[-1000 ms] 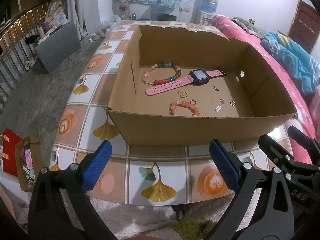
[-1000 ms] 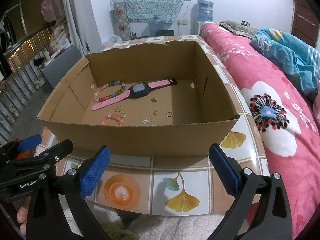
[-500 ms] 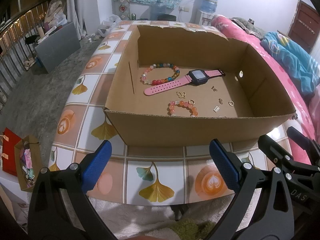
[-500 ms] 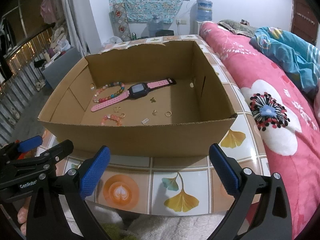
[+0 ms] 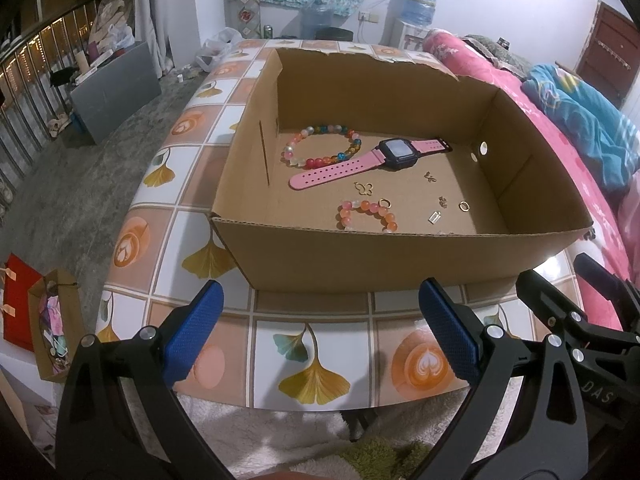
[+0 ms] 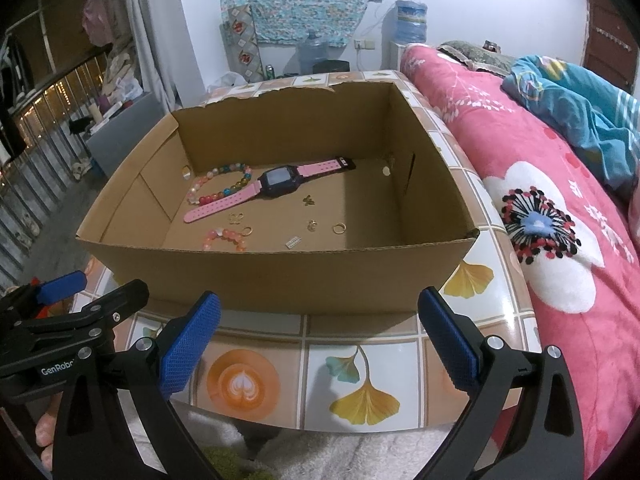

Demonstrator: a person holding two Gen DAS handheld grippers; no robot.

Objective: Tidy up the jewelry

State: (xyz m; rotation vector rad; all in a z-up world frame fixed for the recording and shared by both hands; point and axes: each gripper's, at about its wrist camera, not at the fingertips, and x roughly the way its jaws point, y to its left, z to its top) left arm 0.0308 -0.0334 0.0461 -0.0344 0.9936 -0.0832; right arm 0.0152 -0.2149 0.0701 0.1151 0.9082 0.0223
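1. Cardboard box: on tiled table; sits slightly lower in both views than a second ago.
2. Contents unchanged: pink watch, multicolor bead bracelet, small orange bracelet, loose rings.
3. Left gripper: fingers spread, empty, before box.
4. Right gripper: likewise spread, empty.

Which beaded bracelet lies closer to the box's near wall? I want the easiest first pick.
The smaller orange-and-pink bracelet, lying just behind the near wall of the cardboard box. The larger multicolored bracelet lies farther back, touching the pink watch strap.
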